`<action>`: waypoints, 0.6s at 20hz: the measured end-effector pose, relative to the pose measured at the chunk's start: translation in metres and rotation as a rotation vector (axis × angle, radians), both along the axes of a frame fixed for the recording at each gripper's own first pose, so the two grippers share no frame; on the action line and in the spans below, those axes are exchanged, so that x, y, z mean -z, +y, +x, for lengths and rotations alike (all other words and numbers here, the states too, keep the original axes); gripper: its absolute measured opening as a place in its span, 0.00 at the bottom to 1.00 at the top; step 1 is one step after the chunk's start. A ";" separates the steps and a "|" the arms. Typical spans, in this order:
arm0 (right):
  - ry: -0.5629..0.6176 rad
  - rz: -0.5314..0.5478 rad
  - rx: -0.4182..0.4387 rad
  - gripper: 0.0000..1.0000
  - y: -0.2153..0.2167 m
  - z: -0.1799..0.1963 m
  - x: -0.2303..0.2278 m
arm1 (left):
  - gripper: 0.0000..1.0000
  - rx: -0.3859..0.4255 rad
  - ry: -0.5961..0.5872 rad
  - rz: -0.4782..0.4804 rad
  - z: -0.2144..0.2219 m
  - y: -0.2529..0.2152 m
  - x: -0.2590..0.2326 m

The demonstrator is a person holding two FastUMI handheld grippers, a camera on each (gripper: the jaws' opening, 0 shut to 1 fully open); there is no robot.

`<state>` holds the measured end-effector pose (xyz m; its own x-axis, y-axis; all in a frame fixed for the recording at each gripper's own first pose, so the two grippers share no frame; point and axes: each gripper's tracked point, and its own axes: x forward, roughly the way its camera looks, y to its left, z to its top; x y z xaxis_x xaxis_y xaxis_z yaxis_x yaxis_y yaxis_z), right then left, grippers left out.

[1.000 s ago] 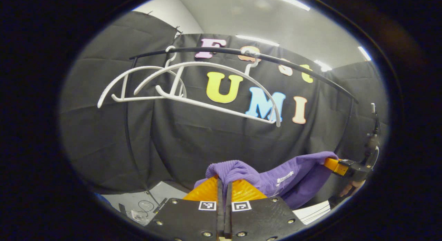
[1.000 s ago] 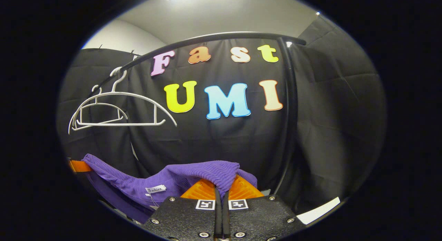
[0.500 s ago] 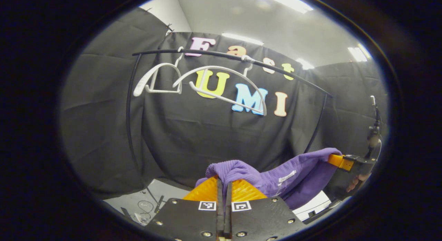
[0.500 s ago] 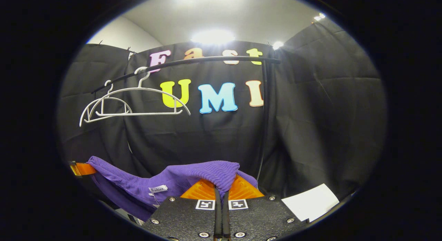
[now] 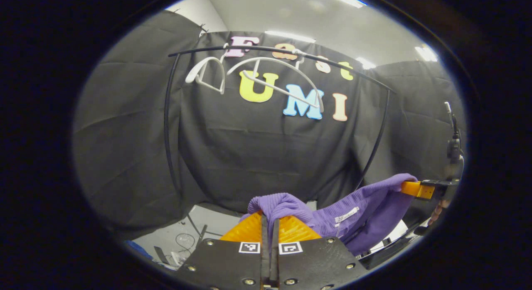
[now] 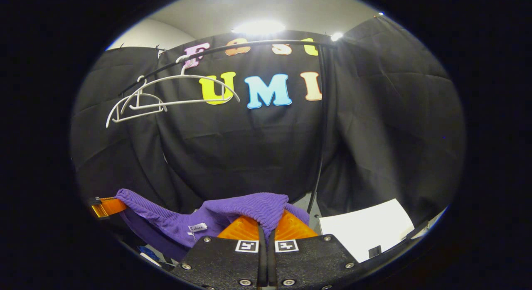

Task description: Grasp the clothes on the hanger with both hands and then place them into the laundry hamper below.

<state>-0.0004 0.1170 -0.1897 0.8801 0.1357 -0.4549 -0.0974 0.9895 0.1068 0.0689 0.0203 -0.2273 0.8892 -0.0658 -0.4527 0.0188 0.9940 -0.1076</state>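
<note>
Against the booth's black cloth wall, two bare white plastic hangers (image 6: 166, 97) hang on one black curved rail (image 6: 249, 45). One purple ribbed knit garment (image 5: 332, 215) stretches between two tongs: the left tongs (image 5: 270, 229) and the right tongs (image 6: 267, 229) are each clamped tight on a bunched edge.

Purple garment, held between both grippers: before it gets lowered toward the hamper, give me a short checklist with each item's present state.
1. Left gripper shut on the purple garment: ok, cloth is pinched between its fingers.
2. Right gripper shut on the garment: ok, a fold is clamped in the right gripper view.
3. Garment off the white hangers: ok, both hang bare on the black rail.
4. Garment spans the two grippers without snagging on the rail's upright: ok, it hangs apart from it.
5. Hamper located below: cannot tell; no hamper can be made out.
6. Hanging hem clear of floor clutter: cannot tell.
</note>
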 end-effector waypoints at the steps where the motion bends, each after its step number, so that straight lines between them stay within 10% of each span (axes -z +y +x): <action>1: 0.025 0.008 0.002 0.00 0.001 -0.003 0.009 | 0.07 -0.002 0.024 -0.005 -0.004 -0.001 0.011; 12: 0.289 0.072 0.058 0.00 0.016 -0.027 0.112 | 0.01 0.001 0.159 -0.039 -0.003 0.004 0.119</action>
